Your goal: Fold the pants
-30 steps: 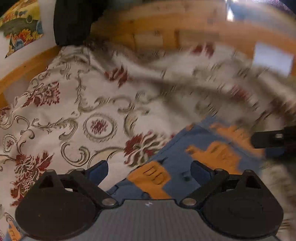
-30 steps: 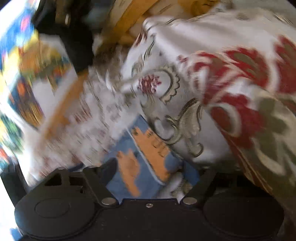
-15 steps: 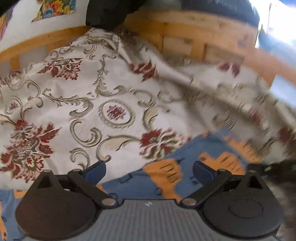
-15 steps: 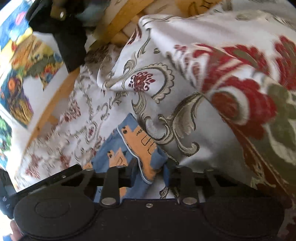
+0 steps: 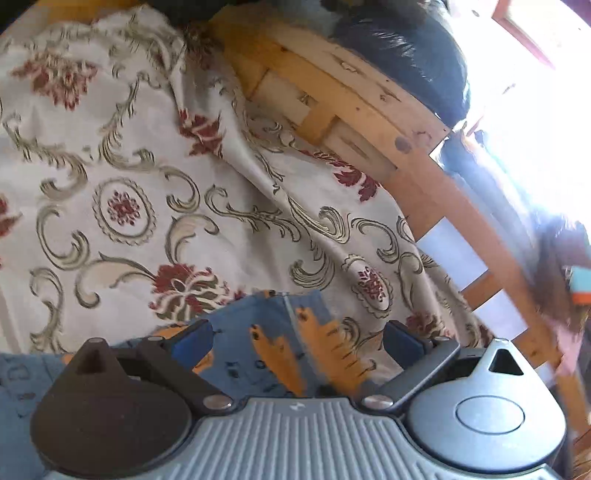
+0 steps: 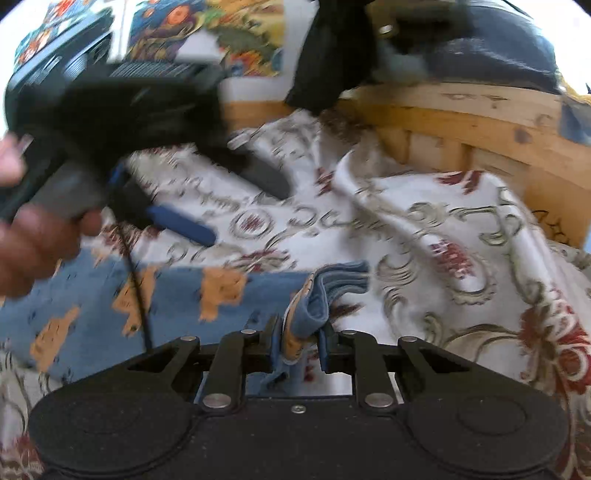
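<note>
Blue pants with orange patches lie spread on a floral bedspread. My right gripper is shut on a bunched edge of the pants, and the cloth stands up in folds between its pads. In the right wrist view a hand holds my left gripper above the pants' far side, with its jaws apart. The left wrist view shows my left gripper open just over one end of the pants, with nothing pinched.
A wooden bed frame curves round the far and right sides of the bedspread. A black bag rests on top of the frame. A colourful printed cloth hangs on the wall behind.
My right gripper has gone from open to shut on the pants' edge and has lifted it. My left gripper has stayed open and swung towards the bed frame.
</note>
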Demonstrator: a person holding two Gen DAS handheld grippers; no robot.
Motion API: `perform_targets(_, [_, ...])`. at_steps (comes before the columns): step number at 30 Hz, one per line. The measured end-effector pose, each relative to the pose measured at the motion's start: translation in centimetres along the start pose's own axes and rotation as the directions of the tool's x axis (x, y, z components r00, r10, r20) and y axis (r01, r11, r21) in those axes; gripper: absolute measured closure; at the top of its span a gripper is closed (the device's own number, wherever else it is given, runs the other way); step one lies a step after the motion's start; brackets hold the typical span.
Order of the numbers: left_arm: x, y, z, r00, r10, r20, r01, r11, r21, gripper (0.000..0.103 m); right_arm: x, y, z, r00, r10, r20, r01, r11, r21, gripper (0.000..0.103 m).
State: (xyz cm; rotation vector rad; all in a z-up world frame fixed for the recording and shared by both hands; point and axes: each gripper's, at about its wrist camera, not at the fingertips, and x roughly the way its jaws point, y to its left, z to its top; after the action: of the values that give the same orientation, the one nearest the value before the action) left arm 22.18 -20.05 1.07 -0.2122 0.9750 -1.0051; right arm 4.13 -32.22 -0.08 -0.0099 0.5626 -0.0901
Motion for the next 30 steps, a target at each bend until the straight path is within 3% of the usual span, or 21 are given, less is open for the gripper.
perform_targets(8, [2.0,-0.6,0.9,0.996,0.000,-0.086,0.000,1.000,0.004,0.003,0.4,0.7,0.0,1.000,-0.031,-0.005,0.030,0.997,-0.065,0.082])
perform_targets(12, [3.4,-2.7,2.7,0.983,0.091,-0.160,-0.074,0.991,0.108,0.006,0.4,1.8,-0.3,0.999,-0.049,0.005,0.049,0.988,-0.147,0.082])
perform_targets(17, [6.4,-6.9,3.6,0.928,0.321,-0.189,-0.251,0.914,0.317,0.019,0.4,3.3,-0.6,0.998,-0.058,0.022,0.062,0.965,-0.254,0.082])
perform_targets(20, [8.1,-8.3,3.5,0.910,0.350,-0.221,-0.259,0.898,0.356,0.019,0.4,4.0,-0.9,0.998,-0.055,0.028,0.061,0.950,-0.305,0.081])
perform_targets(24, [10.3,-9.4,2.4,0.855,0.450,-0.257,-0.315,0.845,0.432,0.026,0.5,4.5,-1.1,0.999,-0.045,0.021,0.049,0.941,-0.336,0.081])
perform_targets(27, [11.2,-8.8,1.9,0.818,0.498,-0.288,-0.364,0.836,0.411,0.040,0.4,4.6,-1.1,0.999,-0.042,0.019,0.046,0.940,-0.337,0.082])
perform_targets(30, [11.5,-7.7,1.8,0.804,0.510,-0.307,-0.394,0.843,0.367,0.057,0.3,4.5,-1.1,0.999,-0.038,0.020,0.042,0.941,-0.335,0.082])
